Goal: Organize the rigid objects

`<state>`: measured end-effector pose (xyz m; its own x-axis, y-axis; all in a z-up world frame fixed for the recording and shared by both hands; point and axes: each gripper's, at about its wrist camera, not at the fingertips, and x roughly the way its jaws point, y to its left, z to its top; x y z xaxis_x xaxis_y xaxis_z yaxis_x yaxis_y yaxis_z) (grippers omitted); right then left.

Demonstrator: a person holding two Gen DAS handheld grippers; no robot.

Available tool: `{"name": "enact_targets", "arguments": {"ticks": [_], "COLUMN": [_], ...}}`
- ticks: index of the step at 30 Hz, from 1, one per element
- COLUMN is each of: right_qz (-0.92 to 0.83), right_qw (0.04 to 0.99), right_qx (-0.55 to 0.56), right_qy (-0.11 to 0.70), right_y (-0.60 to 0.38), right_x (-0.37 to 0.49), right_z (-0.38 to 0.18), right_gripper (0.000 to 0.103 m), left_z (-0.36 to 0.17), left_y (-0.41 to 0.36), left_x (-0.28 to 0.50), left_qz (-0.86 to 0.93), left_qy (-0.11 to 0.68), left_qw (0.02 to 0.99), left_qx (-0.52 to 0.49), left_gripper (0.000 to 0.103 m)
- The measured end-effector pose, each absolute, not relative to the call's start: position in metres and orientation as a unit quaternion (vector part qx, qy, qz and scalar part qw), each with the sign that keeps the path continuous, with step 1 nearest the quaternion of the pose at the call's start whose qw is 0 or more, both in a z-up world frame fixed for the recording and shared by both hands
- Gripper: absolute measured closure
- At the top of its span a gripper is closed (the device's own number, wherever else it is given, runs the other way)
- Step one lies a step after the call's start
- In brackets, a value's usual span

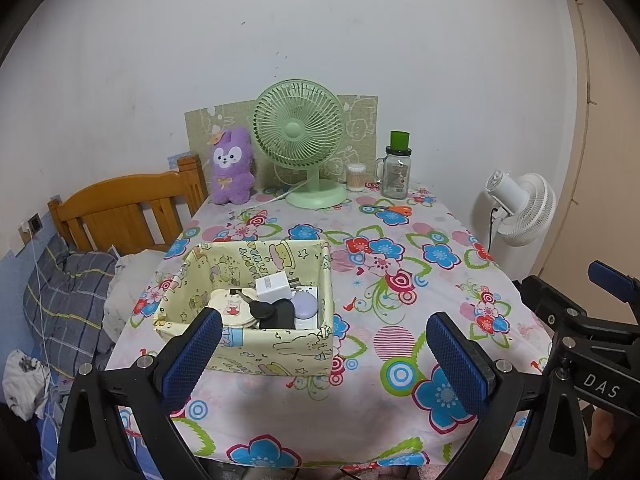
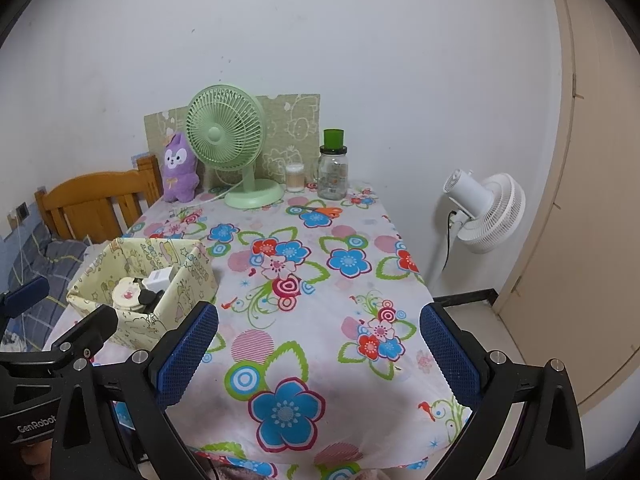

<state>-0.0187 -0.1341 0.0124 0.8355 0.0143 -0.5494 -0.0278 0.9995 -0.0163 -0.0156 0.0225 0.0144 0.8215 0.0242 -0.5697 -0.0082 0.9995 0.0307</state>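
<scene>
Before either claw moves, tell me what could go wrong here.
1. The yellow box sits near the table's left edge, beside the bed; a push could tip it off.
2. Reaching for the orange scissors at the back could knock the glass jar close behind them.

At the far end of the worktop (image 1: 400, 432) stand a green fan (image 1: 299, 142), a purple plush toy (image 1: 232, 168), a glass jar (image 1: 397, 168) with a green lid and a small cotton swab box (image 1: 356, 178). Orange scissors (image 1: 394, 209) lie near the jar. A white fan (image 1: 520, 208) stands beside the worktop, and a wooden bed (image 1: 120, 208) is at the left.
</scene>
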Motion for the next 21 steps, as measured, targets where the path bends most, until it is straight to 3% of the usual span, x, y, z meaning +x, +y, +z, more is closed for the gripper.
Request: {"name": "enact_targets", "arguments": {"ticks": [21], "right_qz": [0.020], "right_qw": [0.959], "right_qx": [-0.022], "right_qy": [0.281], "right_y": [-0.125], "right_x": [-0.018], "right_z": [0.017], "right_gripper": [0.001], "left_z": [0.015], "left_y": [0.034], "left_x": [-0.022], "left_qz": [0.016], "left_qy": [0.291], "left_qw": [0.957], "left_qx": [0.002], "left_gripper": [0.000]}}
